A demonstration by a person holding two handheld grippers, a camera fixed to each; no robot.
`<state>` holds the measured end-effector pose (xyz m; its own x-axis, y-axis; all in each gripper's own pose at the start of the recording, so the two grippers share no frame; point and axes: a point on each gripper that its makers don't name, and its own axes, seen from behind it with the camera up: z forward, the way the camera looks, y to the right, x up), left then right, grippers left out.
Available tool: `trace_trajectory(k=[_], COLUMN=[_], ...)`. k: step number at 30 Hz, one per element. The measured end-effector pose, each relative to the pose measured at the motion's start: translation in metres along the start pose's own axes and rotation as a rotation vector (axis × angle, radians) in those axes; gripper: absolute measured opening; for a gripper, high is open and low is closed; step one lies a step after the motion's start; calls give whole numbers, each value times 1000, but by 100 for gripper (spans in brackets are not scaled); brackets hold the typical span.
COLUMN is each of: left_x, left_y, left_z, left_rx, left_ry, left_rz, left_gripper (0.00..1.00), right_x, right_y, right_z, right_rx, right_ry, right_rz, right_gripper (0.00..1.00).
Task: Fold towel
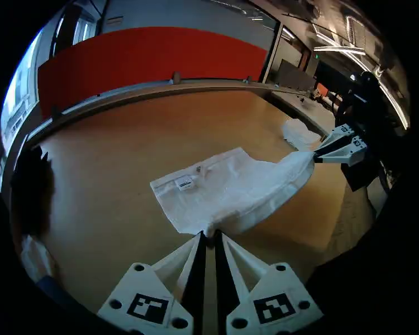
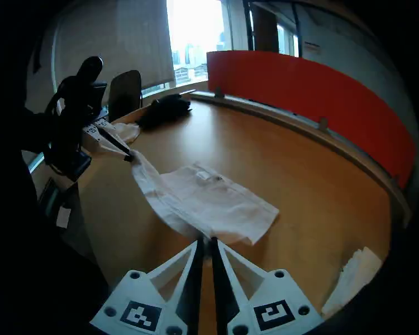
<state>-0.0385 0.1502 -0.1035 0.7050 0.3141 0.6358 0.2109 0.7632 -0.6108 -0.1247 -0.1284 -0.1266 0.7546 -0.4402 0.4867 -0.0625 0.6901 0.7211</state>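
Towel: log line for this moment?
towel: on table, near edge lifted | left claw: shut on corner | right claw: shut on corner | fold: not done

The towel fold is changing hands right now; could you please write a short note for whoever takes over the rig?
Left gripper: shut on one end of the towel's near edge.
Right gripper: shut on the other end of that edge.
Towel: the far part lies flat on the wooden table. The near edge hangs lifted between the two grippers.
Done: both ends are gripped and raised.
Left: no fold looks finished yet. The likely next move is to carry the lifted edge over to the far edge, lay it down and release.
Note: a spare white cloth lies further along the table.
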Motion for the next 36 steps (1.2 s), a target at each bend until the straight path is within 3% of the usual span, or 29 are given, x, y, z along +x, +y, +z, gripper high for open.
trace_trajectory(k=[11, 26, 36], left_x=[12, 25, 22], left_y=[-13, -40, -52], left_z=[14, 55, 79], left_rx=[19, 49, 64], left_ry=[19, 25, 9], left_rz=[-20, -70, -84], left_gripper=[11, 11, 11], right_x=[-1, 0, -11], right_y=[14, 60, 76], right_z=[18, 55, 72], right_rx=[4, -25, -24], right_ry=[-37, -57, -91], right_rz=[-15, -9, 9], right_gripper=[11, 11, 11])
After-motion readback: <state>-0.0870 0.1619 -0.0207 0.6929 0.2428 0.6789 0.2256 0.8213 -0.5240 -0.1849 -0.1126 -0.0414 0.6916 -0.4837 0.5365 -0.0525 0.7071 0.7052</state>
